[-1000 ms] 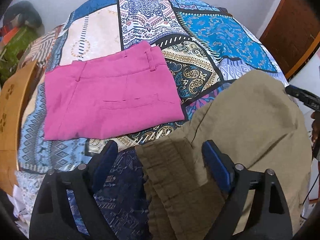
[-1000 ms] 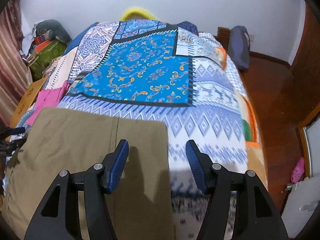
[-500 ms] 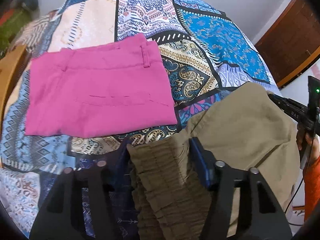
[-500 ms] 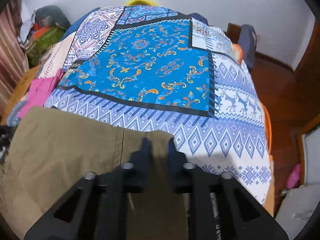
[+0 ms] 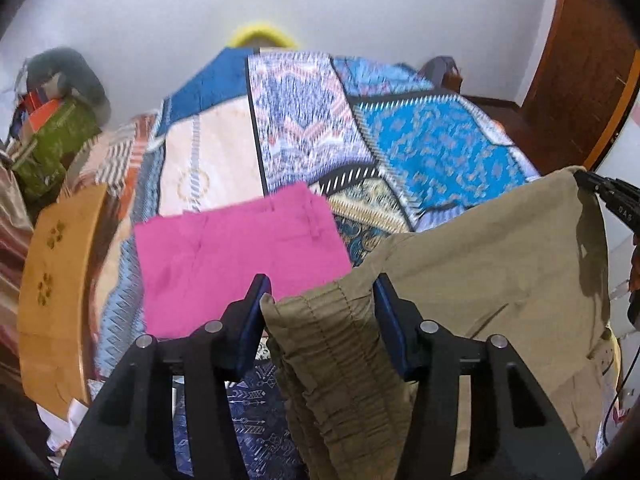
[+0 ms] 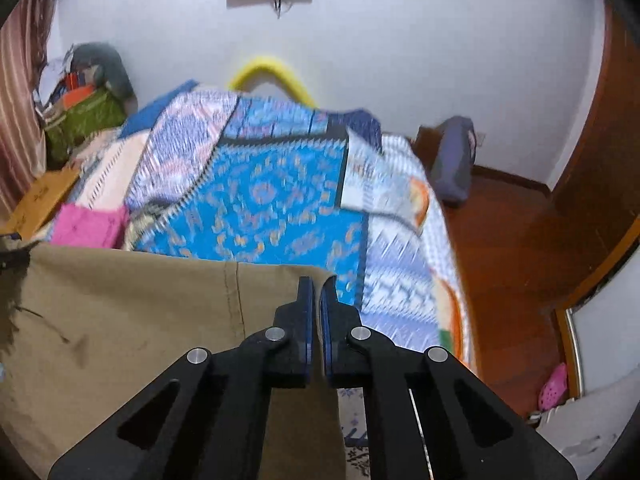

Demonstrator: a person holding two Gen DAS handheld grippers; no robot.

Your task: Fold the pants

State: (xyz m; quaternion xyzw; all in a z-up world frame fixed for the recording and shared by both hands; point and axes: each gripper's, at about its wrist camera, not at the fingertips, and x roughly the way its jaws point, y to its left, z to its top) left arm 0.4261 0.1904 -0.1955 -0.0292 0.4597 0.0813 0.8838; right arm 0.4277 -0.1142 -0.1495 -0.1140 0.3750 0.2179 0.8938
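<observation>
Olive-khaki pants [image 5: 480,264] hang lifted above the patterned bed quilt [image 5: 432,148]. My left gripper [image 5: 320,296] is shut on their bunched elastic waistband [image 5: 332,344]. My right gripper [image 6: 317,292] is shut on the pants' far corner [image 6: 160,312] and also shows at the right edge of the left wrist view [image 5: 608,196]. The fabric is stretched between the two grippers.
Folded pink pants [image 5: 240,256] lie on the quilt at left, also in the right wrist view [image 6: 88,226]. A wooden board [image 5: 52,292] stands at the bed's left side. Bags [image 6: 84,116] are piled in the far left corner. Wooden floor [image 6: 520,240] lies to the right.
Both grippers closed on the khaki pants and raised them off the bed. The views have tilted up toward the far wall.
</observation>
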